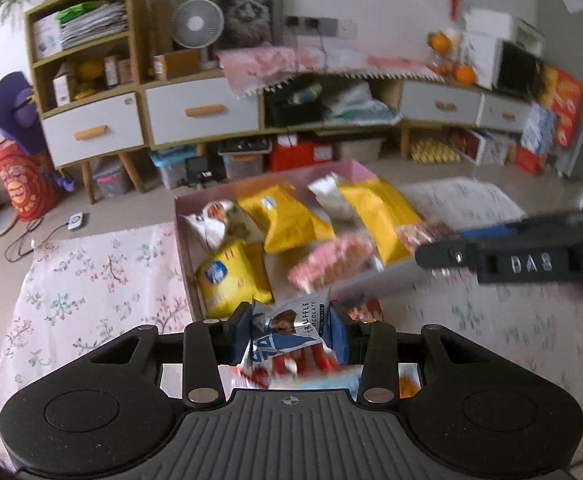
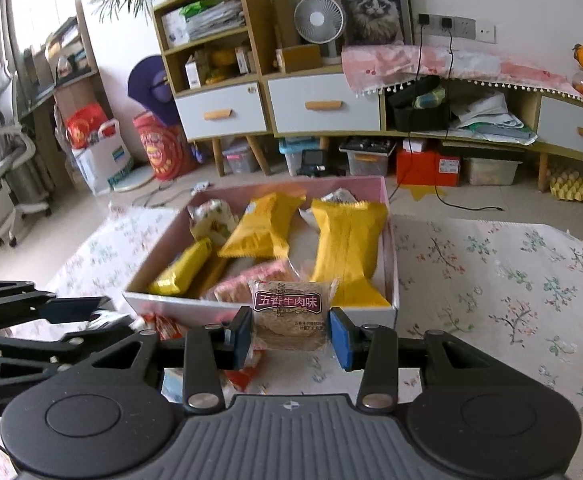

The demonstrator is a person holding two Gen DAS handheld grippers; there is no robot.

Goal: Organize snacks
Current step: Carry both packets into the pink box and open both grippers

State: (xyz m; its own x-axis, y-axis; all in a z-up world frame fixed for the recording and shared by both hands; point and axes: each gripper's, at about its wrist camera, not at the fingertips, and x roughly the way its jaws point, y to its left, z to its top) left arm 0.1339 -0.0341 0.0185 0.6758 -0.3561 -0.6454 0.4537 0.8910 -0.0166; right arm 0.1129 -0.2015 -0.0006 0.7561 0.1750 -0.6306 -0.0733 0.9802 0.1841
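A pink box (image 1: 181, 248) (image 2: 391, 240) on the flowered tablecloth holds several yellow snack bags (image 1: 287, 220) (image 2: 347, 248), pink wafer packs (image 1: 331, 260) and a white packet. My left gripper (image 1: 291, 334) is shut on a silver and blue truffle chocolate packet (image 1: 291, 328), held just in front of the box's near edge. My right gripper (image 2: 289, 334) is shut on a clear-wrapped biscuit with a maroon label (image 2: 289, 316), lifted in front of the box's near wall. In the left wrist view the right gripper (image 1: 443, 256) reaches in from the right beside the box.
More loose snacks (image 1: 287, 372) (image 2: 163, 326) lie on the cloth (image 1: 91, 280) under the grippers. The floor beyond holds cables, plastic bins and a long cabinet (image 2: 323, 108) with drawers. The cloth to the right (image 2: 491, 280) carries nothing.
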